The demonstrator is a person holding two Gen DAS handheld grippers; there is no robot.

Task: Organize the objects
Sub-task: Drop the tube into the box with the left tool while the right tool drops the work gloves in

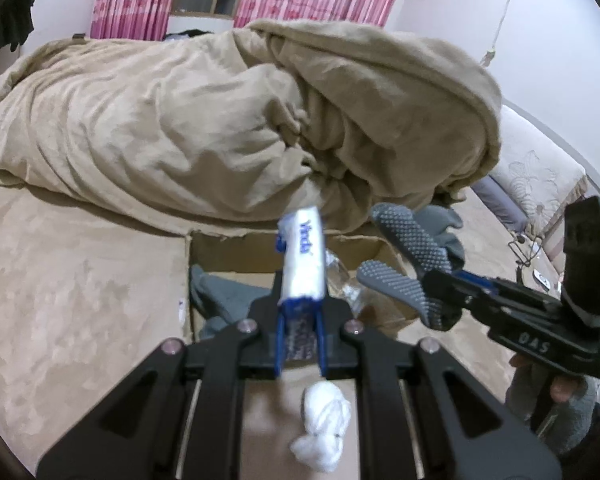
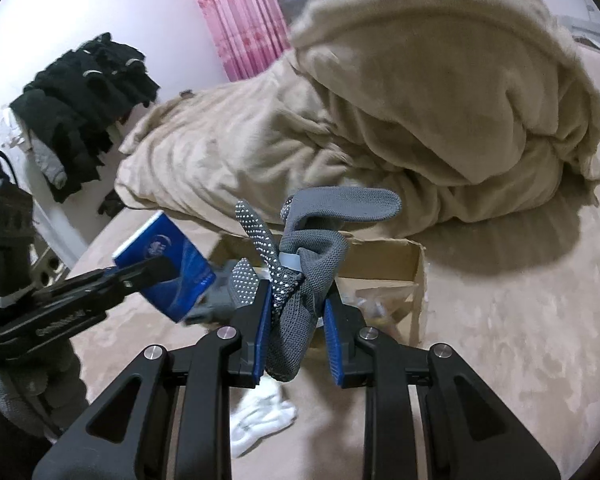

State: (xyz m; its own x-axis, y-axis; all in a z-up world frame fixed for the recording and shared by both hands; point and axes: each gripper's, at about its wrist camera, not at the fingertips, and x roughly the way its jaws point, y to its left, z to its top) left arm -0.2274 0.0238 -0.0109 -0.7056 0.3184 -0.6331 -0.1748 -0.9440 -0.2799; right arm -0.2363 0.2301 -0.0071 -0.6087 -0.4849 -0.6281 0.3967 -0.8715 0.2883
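Observation:
My left gripper (image 1: pixel 300 320) is shut on a blue and white Vinda tissue pack (image 1: pixel 304 256) and holds it above an open cardboard box (image 1: pixel 236 256) on the bed. The pack also shows in the right wrist view (image 2: pixel 168 272). My right gripper (image 2: pixel 296 344) is shut on a pair of grey socks with white grip dots (image 2: pixel 296 280), held above the same box (image 2: pixel 384 264). The socks also show in the left wrist view (image 1: pixel 400 264), to the right of the pack. A grey cloth (image 1: pixel 216 296) and clear plastic (image 1: pixel 344 284) lie inside the box.
A crumpled white cloth (image 1: pixel 324 412) lies on the beige bed sheet in front of the box and also shows in the right wrist view (image 2: pixel 260 420). A large beige duvet (image 1: pixel 220 120) is heaped behind the box. Black clothes (image 2: pixel 80 100) hang at the left wall.

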